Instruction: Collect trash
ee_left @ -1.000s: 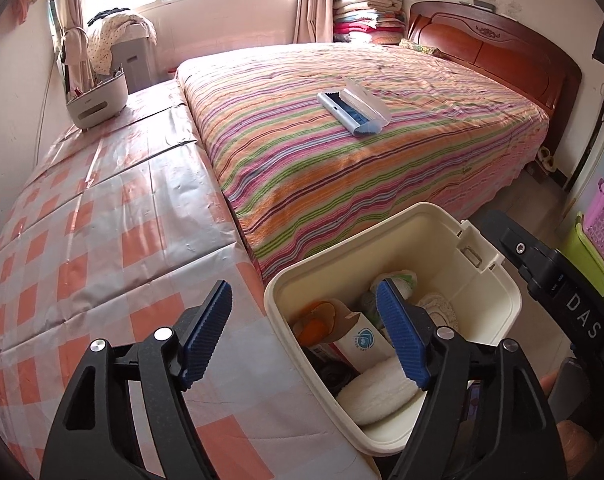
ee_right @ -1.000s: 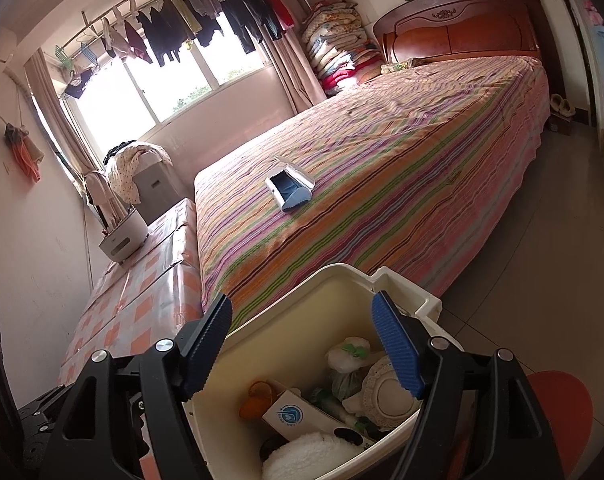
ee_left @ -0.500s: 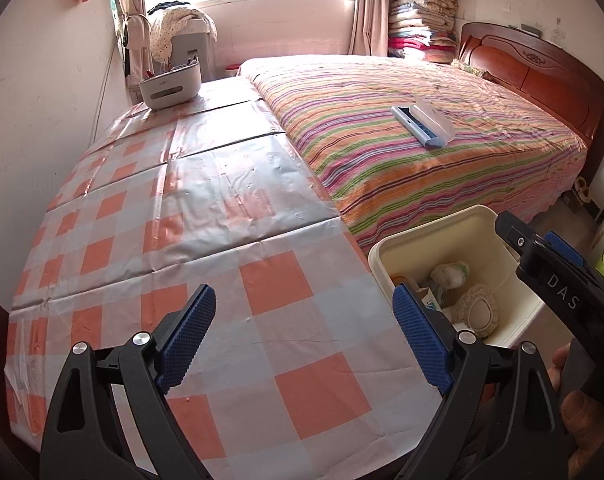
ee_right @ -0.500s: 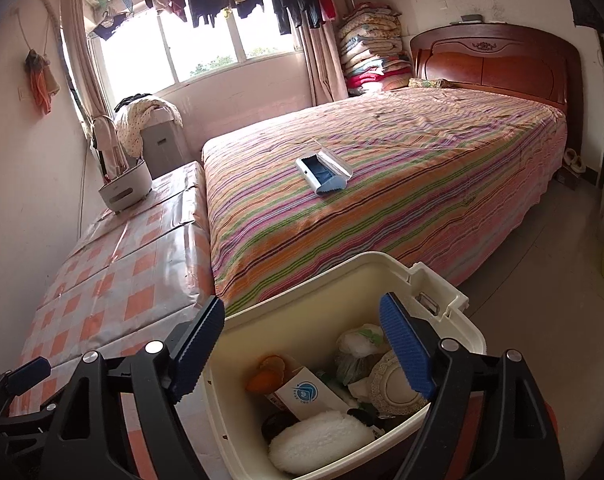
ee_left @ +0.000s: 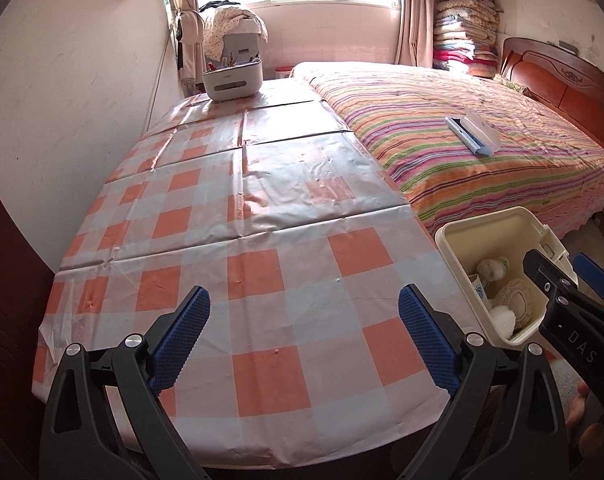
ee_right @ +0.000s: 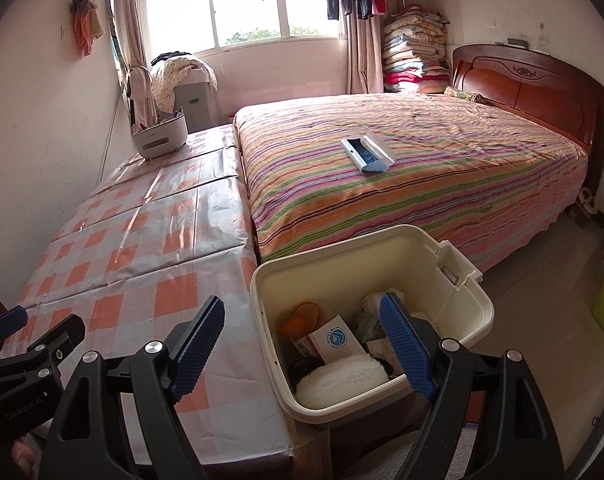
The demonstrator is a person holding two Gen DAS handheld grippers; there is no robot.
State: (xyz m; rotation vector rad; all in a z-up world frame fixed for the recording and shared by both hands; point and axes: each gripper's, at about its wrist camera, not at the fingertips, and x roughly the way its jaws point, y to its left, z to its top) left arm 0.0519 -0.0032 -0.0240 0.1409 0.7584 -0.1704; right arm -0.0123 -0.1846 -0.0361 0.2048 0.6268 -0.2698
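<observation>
Trash bin (ee_right: 454,280), cream and already part full, stands on the floor at the near corner between the checked table (ee_left: 262,208) and striped bed (ee_right: 422,184). Right gripper (ee_right: 302,344) hangs directly over it, nearer than the left gripper (ee_left: 304,338), which sits over bare tablecloth. Both sets of jaws have just been opening and stand wide, holding nothing.

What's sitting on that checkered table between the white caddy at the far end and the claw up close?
Nothing: in the left wrist view the checkered tablecloth lies bare from the white caddy down to the open left claw.

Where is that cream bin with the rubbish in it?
The cream bin sits low in the right wrist view, off the near corner of the checked table, before the striped bed.
</observation>
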